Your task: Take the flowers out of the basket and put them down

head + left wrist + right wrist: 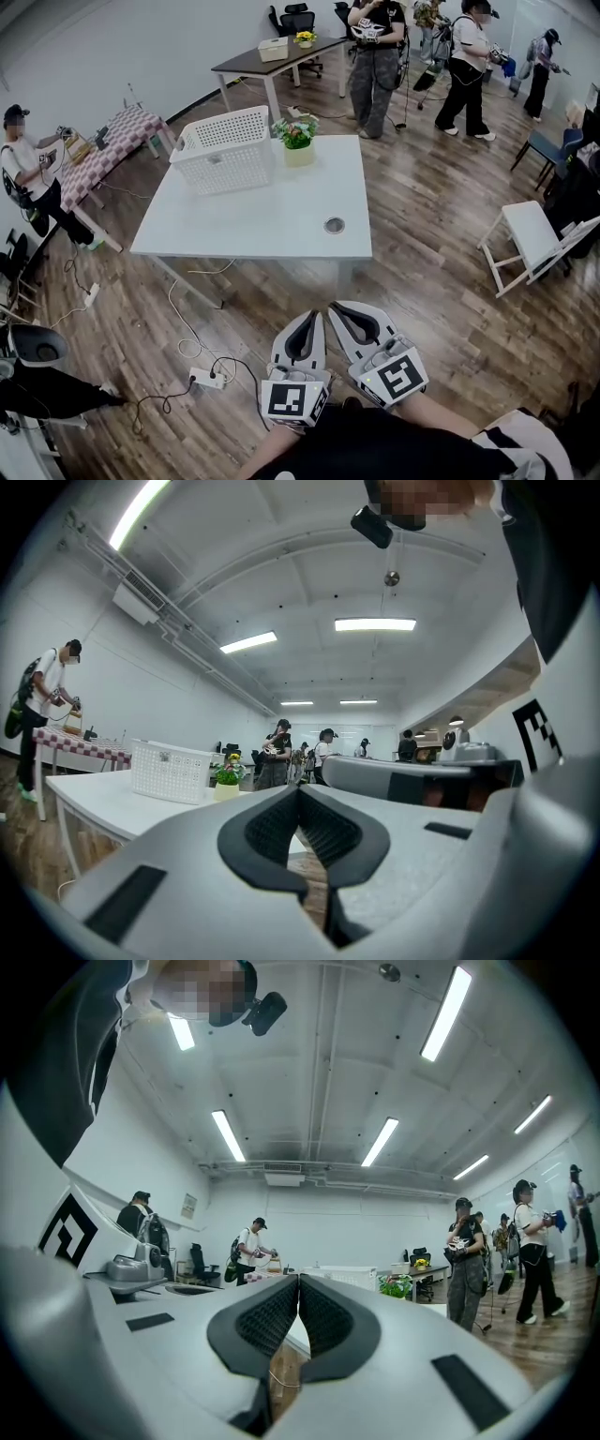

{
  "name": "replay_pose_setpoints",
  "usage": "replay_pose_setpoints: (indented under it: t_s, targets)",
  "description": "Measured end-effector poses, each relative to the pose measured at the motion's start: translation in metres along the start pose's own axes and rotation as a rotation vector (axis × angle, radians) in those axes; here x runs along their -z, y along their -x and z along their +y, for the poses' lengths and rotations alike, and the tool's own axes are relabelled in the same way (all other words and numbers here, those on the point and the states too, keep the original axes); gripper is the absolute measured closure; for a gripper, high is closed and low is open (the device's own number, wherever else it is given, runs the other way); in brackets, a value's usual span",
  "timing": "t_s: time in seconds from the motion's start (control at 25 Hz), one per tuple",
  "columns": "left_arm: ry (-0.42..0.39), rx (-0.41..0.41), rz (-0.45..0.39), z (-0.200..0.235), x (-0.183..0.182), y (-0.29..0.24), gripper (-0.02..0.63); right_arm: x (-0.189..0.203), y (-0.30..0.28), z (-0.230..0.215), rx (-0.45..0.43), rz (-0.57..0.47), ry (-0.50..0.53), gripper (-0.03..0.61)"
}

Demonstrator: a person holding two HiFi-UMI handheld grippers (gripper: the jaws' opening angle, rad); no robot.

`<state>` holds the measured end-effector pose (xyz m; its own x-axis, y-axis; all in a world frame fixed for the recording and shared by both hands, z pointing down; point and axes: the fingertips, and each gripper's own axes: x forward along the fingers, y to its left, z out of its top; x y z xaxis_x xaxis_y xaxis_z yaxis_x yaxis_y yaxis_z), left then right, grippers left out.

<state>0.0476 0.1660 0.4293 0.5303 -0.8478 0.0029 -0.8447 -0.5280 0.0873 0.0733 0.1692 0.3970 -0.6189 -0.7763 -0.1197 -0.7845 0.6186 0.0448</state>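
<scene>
From the head view, the flowers (296, 131) stand in a small pot on the white table (281, 216), just beside the white basket (225, 148), and the left gripper (314, 319) and right gripper (342, 311) are low, far from the table. In the left gripper view, its jaws are pressed together with nothing between them. In the right gripper view, its jaws are closed and empty too.

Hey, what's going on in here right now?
A person holds the left gripper and the right gripper close to the body, both shut and empty, well short of the table. On it, the flowers stand in their pot beside the basket, not in it. Nothing is being handled. Other people are busy farther back.
</scene>
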Motion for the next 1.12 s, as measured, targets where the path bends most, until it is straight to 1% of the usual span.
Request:
replay_pose_setpoints:
  t_s: [0.16,0.32,1.12]
  targets:
    - [-0.014,0.008,0.002,0.004,-0.005,0.004,0.614,-0.005,-0.003,0.008,-0.002,-0.005,-0.001,0.560]
    - [-0.008,0.008,-0.001,0.011,-0.006,0.009,0.614,-0.001,-0.009,0.019,-0.020,0.012,0.001,0.560]
    - [0.005,0.017,0.003,0.016,-0.007,0.013,0.614,-0.003,-0.014,0.029,-0.031,0.021,0.017,0.560]
